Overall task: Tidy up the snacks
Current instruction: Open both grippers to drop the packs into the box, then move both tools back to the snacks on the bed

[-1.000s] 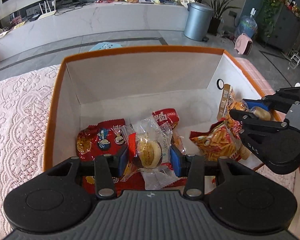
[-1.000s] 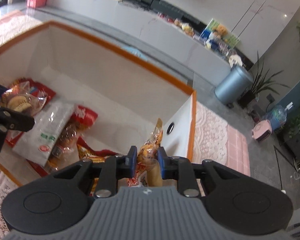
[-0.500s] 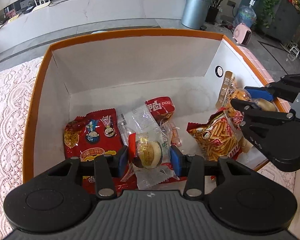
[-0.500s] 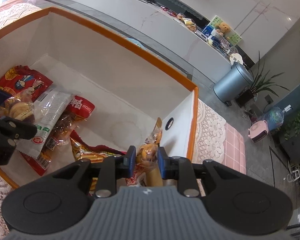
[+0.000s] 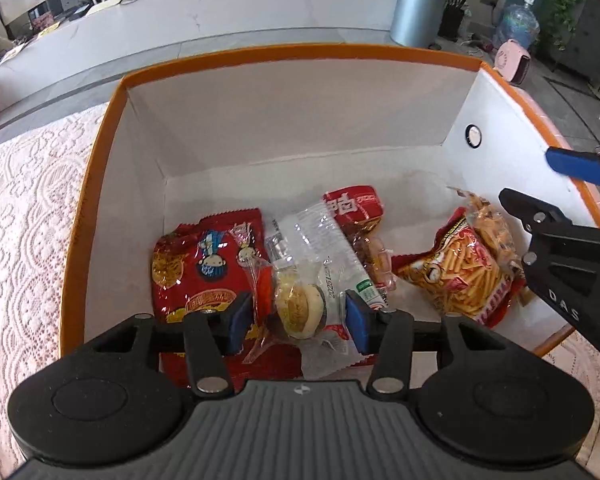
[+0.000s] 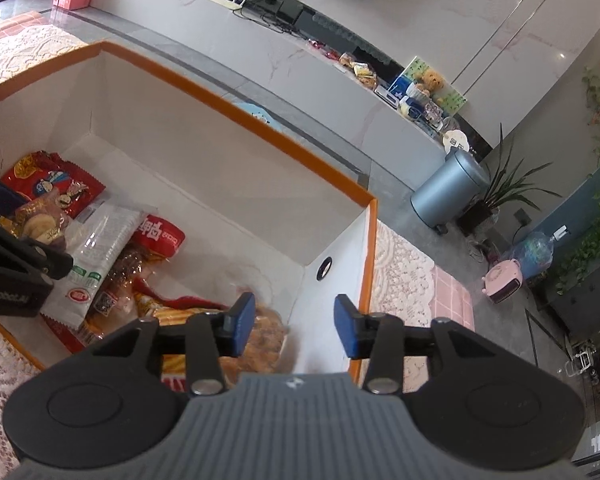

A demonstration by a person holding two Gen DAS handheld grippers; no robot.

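An orange-rimmed white box holds several snack packs. My left gripper is over its near side, jaws apart around a clear-wrapped round cake; the pads look close to the wrapper, and contact is unclear. A red cartoon bag lies left of it. My right gripper is open and empty above the box's right corner. The clear bag of golden snacks lies below it in the box, beside the red fries bag.
The box stands on a pink lace tablecloth. The right gripper shows at the right edge of the left wrist view. A long white counter, a grey bin and plants stand behind.
My right gripper has opened and let go of the bag of golden snacks, which dropped into the box's right corner. My left gripper has moved further over the box with the cake between its jaws.
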